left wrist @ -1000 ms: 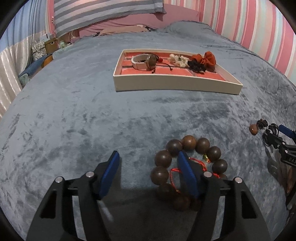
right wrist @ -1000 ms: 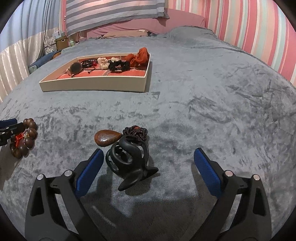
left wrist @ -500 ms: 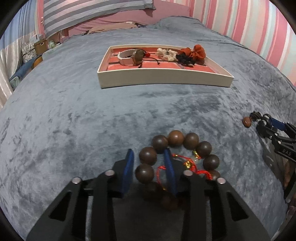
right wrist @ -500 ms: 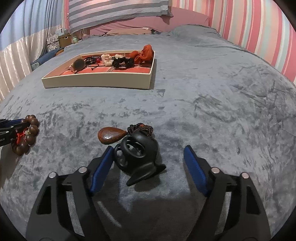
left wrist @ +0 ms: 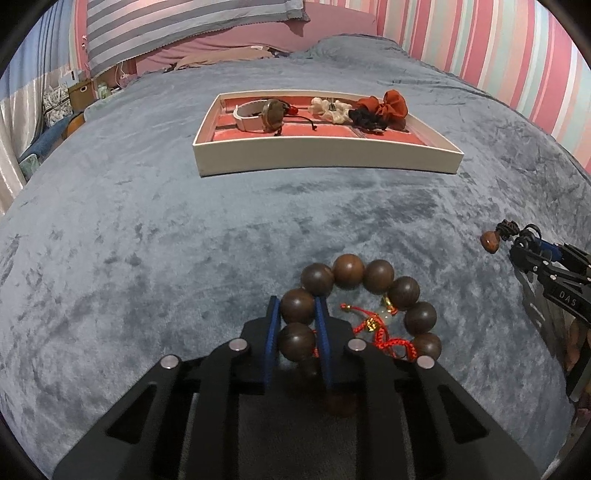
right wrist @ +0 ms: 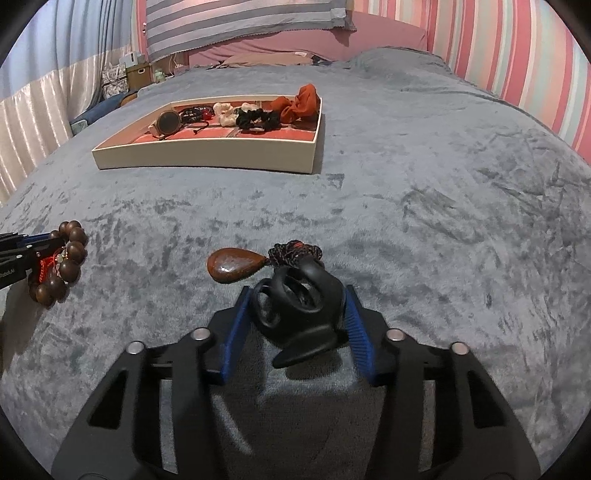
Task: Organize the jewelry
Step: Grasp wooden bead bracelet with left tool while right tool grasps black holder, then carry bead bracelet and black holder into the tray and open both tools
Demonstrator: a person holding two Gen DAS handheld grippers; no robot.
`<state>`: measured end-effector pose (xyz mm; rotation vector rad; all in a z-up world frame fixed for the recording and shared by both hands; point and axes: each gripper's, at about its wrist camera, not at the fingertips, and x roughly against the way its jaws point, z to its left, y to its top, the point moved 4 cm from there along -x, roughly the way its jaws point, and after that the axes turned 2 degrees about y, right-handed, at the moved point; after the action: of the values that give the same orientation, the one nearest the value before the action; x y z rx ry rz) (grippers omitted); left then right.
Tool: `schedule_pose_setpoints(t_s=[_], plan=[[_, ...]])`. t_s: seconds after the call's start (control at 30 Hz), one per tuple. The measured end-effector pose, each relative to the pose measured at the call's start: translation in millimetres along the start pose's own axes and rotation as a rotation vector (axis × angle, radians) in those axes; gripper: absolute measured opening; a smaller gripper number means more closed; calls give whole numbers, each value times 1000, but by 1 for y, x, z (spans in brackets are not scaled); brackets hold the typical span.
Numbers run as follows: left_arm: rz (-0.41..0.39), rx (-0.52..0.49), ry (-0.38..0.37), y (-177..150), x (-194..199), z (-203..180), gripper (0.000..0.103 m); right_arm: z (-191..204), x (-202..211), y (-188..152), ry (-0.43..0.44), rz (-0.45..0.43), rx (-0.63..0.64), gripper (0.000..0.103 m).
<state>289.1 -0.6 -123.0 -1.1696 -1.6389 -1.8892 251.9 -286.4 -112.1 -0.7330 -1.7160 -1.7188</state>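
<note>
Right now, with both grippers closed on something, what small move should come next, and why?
Probably lift the left gripper straight up: it is shut on the bead bracelet, which lies on the blanket, and the tray is farther ahead.

It was a bedroom at home: a grey blanket (left wrist: 147,229) covered the bed (striped pillow (left wrist: 184,26), pink striped wall (left wrist: 480,40)).

Not much text to be read here. In the left wrist view, the letters "DAS" are printed in light type on the black body of the right gripper (left wrist: 533,245) at the right edge. In the right wrist view, some faint lettering is seen on the left gripper (right wrist: 55,245), but it's too cut off and blurry to be made out.
</note>
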Motion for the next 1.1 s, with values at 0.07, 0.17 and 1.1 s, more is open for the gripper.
schedule_pose_setpoints(t_s=[0.07, 0.17, 1.1], plan=[[-3, -3, 4, 0, 1, -1, 20, 0, 0, 0, 1, -2, -1, 48], [-8, -6, 9, -1, 2, -1, 20, -1, 3, 0, 6, -11, -8, 48], [-295, -126, -15, 17, 82, -45, 19, 7, 46, 26, 15, -157, -12, 48]])
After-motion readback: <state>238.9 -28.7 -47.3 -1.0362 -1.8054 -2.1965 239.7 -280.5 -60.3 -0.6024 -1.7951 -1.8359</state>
